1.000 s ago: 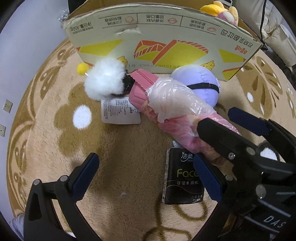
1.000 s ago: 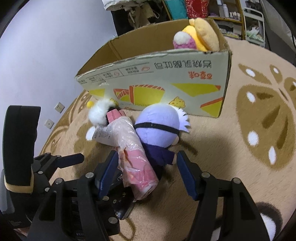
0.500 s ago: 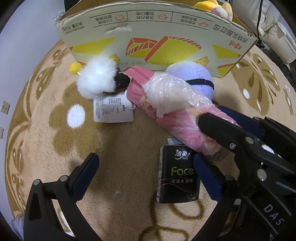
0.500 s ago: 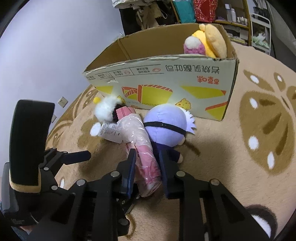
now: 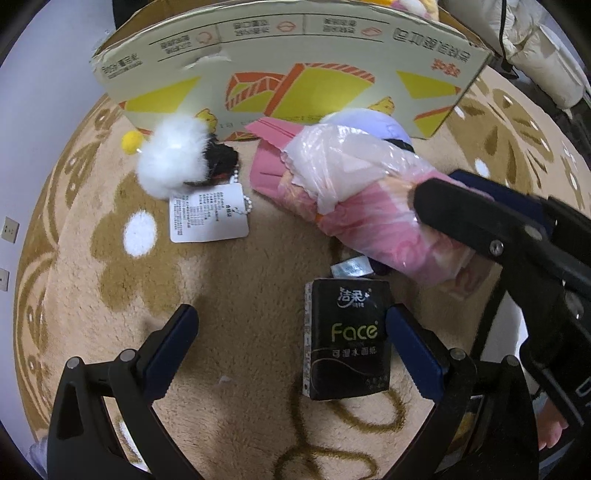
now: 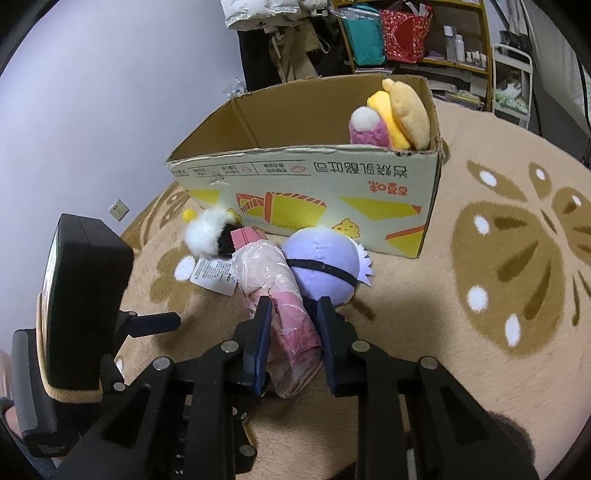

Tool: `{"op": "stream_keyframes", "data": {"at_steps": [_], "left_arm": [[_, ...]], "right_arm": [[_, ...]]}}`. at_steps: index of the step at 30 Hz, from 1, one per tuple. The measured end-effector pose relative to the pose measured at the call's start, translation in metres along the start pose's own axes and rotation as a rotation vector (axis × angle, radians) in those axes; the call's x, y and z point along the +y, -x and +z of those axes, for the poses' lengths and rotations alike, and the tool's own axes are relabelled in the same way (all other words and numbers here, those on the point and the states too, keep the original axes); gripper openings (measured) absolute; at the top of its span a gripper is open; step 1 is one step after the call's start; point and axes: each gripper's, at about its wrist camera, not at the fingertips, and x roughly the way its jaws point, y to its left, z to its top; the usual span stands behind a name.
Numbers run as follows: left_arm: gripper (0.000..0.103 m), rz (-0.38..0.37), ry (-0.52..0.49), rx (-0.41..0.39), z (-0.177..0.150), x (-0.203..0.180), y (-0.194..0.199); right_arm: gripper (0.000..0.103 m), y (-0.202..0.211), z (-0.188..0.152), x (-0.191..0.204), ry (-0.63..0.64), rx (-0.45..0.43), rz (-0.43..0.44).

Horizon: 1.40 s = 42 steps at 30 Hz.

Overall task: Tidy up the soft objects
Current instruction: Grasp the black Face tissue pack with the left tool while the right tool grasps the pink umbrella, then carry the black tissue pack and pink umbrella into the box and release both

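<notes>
My right gripper [image 6: 293,343] is shut on a pink soft roll in a clear plastic bag [image 6: 284,306], gripping its near end on the carpet; the roll also shows in the left wrist view [image 5: 354,199]. A lilac plush ball with a black band [image 6: 321,262] lies against the roll. A white fluffy plush [image 5: 171,157] with a paper tag [image 5: 207,214] lies to the left. A black tissue pack [image 5: 343,339] lies between the fingers of my open left gripper [image 5: 288,347], untouched. The cardboard box [image 6: 306,184] holds a yellow and pink plush [image 6: 391,118].
A beige patterned carpet [image 6: 498,266] covers the floor. A white wall [image 6: 92,110] with sockets is at the left. Shelves with bags [image 6: 406,33] and a small cart [image 6: 513,81] stand behind the box.
My right gripper has closed on the pink bagged roll. The left gripper has drifted slightly, staying open over the tissue pack.
</notes>
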Motion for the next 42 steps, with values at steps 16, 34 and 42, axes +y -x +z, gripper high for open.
{"op": "stream_keyframes", "data": {"at_steps": [16, 34, 42], "left_arm": [[0.045, 0.018, -0.075, 0.034, -0.009, -0.022, 0.003], [0.044, 0.148, 0.125, -0.243, 0.008, 0.036, 0.093], [0.044, 0.209, 0.157, -0.346, 0.027, 0.06, 0.125]], "right_arm": [[0.023, -0.003, -0.003, 0.004, 0.015, 0.017, -0.002], [0.015, 0.06, 0.011, 0.021, 0.037, -0.239, -0.009], [0.014, 0.095, 0.027, 0.025, 0.04, -0.352, 0.011]]}}
